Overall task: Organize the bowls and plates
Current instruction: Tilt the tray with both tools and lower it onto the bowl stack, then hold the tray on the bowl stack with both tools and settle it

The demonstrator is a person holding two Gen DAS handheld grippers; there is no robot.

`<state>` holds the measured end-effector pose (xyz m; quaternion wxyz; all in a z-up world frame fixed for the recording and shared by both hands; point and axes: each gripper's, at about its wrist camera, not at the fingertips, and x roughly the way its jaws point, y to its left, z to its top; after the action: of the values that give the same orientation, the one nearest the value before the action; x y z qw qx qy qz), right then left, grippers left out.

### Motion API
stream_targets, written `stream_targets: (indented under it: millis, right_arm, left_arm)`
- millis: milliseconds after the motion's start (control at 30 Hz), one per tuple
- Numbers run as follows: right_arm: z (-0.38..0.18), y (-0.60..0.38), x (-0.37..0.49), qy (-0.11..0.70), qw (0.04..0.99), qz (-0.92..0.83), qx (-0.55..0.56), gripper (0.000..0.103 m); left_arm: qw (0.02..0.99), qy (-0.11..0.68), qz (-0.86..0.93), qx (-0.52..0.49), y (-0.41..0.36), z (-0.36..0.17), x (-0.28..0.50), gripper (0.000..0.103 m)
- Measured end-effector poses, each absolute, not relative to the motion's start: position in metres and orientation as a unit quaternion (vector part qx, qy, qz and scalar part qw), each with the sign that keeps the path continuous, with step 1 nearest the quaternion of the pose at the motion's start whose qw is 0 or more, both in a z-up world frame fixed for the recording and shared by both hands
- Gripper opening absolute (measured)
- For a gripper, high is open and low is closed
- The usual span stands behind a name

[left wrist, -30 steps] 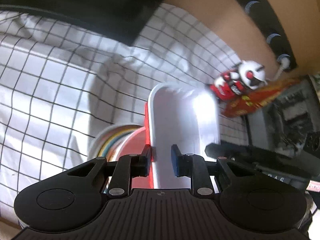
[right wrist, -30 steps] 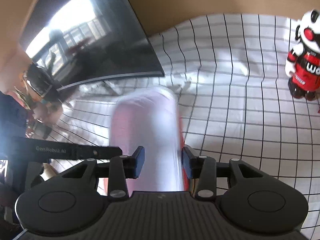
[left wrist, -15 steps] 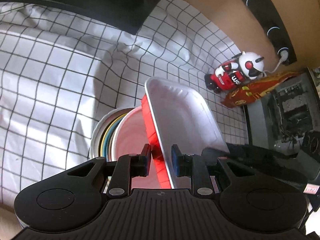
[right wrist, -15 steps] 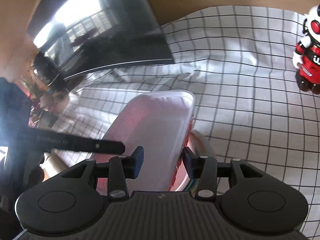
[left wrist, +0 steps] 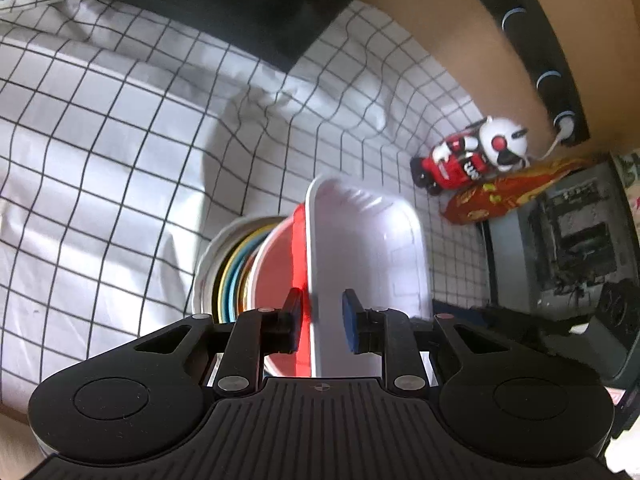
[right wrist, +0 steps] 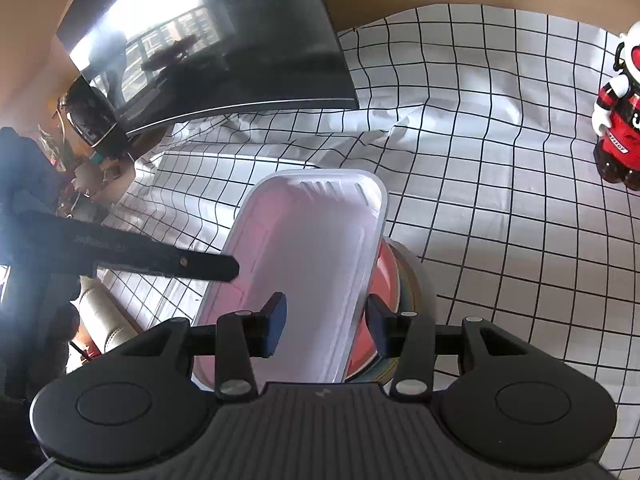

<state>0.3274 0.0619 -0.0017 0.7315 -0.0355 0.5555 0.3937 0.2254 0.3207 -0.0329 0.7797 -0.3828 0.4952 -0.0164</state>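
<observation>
My left fingers [left wrist: 319,316] and right fingers [right wrist: 326,322] straddle the tray [right wrist: 304,256] rim, gapped, over the bowls [left wrist: 240,268].

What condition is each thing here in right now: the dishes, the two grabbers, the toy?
white tray: tilted, leaning over the stack.
red bowl: nested on top of the stack.
stack of bowls: nested, on the checked cloth.
left gripper: open, straddling the tray's rim.
right gripper: open, straddling the tray's rim.
toy robot: upright.
</observation>
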Motion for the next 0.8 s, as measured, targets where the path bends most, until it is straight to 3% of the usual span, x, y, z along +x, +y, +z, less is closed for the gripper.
stream_targets:
  millis: [800]
  right_arm:
    - [0.002,0.069,0.330,0.550,0.754,0.358,-0.033,0.045]
  left_arm:
    - [0.786,0.483,-0.027,-0.385,0.330,-0.029,0.238,0.025]
